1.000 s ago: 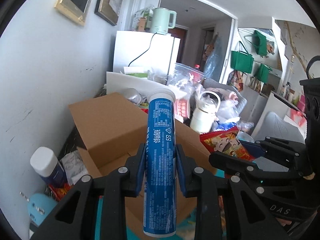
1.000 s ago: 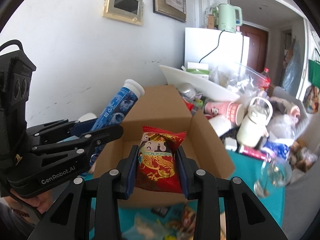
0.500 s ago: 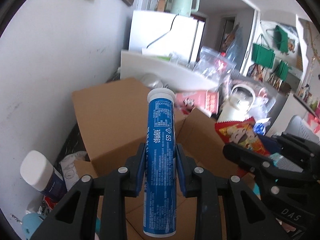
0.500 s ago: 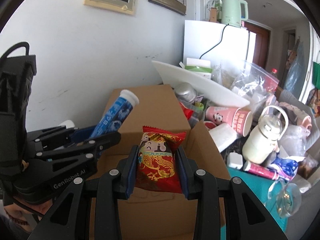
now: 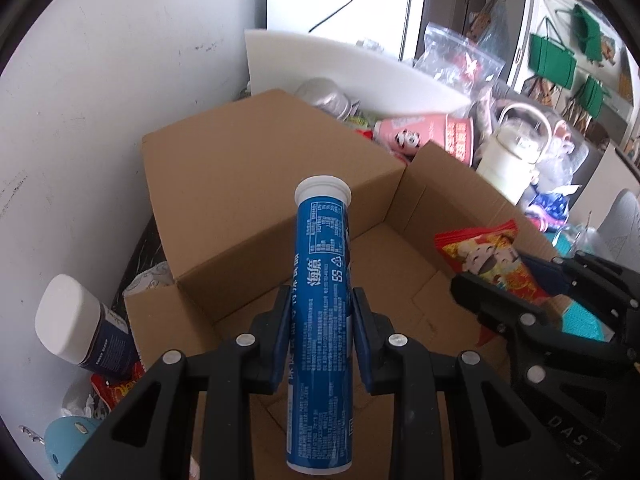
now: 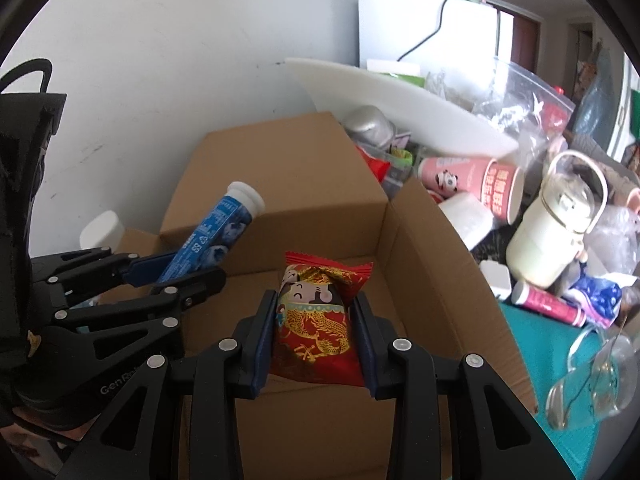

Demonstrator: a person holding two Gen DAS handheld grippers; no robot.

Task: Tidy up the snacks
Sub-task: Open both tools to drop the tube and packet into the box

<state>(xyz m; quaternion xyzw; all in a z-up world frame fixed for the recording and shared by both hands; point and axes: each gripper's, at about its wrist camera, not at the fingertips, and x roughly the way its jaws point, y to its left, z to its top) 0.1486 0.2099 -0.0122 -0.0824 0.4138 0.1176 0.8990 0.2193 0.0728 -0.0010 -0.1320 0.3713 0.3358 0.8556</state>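
Both grippers hang over the open cardboard box [image 5: 256, 184], presumably for drop-in: left gripper [image 5: 320, 320] clamps the blue tablet tube [image 5: 322, 304], right gripper [image 6: 318, 332] clamps the red snack packet [image 6: 316, 320].

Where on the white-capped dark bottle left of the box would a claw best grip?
Across the dark body of the bottle, just below its wide white cap, coming from above on the box side. It leans against the wall, so the far side looks blocked.

The cardboard box [image 5: 256, 184] stands open with a bare floor; its raised back flap [image 6: 280, 168] walls the far side, and clutter [image 6: 500, 184] crowds its right
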